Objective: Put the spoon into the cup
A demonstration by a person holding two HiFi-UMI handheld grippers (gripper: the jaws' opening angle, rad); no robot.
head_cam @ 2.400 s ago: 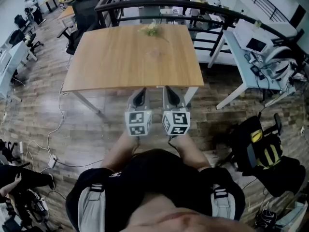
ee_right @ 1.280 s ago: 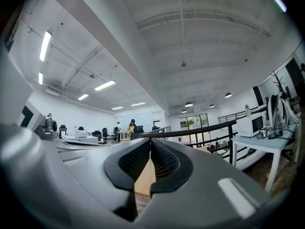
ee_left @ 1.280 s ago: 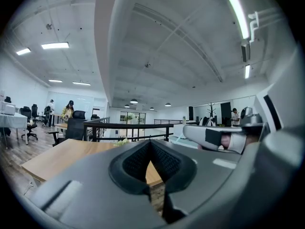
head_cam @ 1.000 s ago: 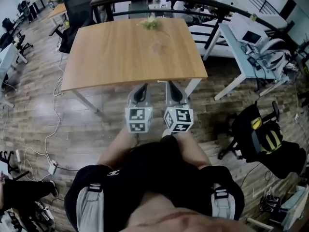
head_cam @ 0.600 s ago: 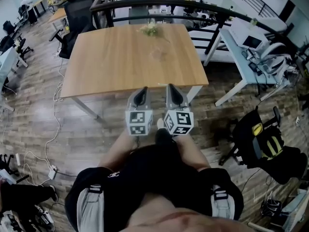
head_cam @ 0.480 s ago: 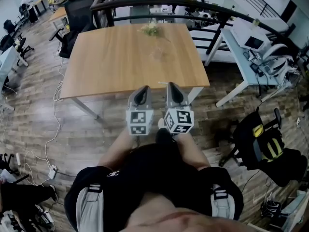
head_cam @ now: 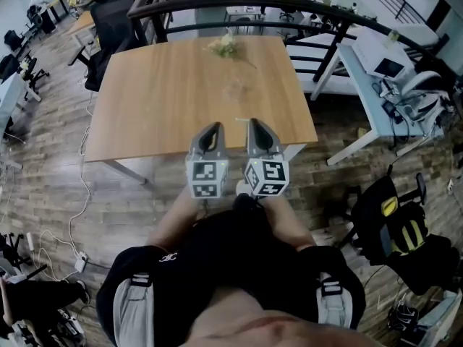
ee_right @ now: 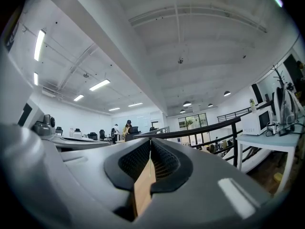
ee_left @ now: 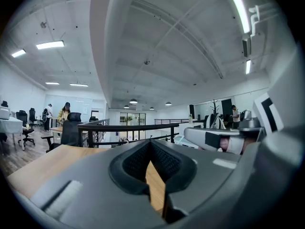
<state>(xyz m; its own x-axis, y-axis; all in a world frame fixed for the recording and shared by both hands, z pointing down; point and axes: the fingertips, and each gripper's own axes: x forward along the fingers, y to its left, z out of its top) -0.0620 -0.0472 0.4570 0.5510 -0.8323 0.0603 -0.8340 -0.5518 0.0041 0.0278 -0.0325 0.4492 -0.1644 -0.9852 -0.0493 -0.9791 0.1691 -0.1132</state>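
Observation:
A faint clear cup (head_cam: 235, 88) stands on the wooden table (head_cam: 145, 114), past its middle. At the far edge lies a small pale-green bunch (head_cam: 223, 45) with a thin line trailing off to its right; I cannot make out a spoon. My left gripper (head_cam: 210, 131) and right gripper (head_cam: 255, 126) are held level side by side over the table's near edge, well short of the cup. In both gripper views the jaws meet at their tips. A thin pale sliver shows at the right gripper's tip in the head view; what it is I cannot tell.
A black railing (head_cam: 217, 4) runs behind the table. Office chairs (head_cam: 108, 20) stand at the back left, a white desk (head_cam: 376, 56) at the right, and a black chair with yellow straps (head_cam: 398, 226) at the lower right. Cables (head_cam: 76, 194) trail across the wood floor.
The table has come closer. Both grippers, earlier over the floor in front of it, now reach over its near edge. Their jaws look the same.

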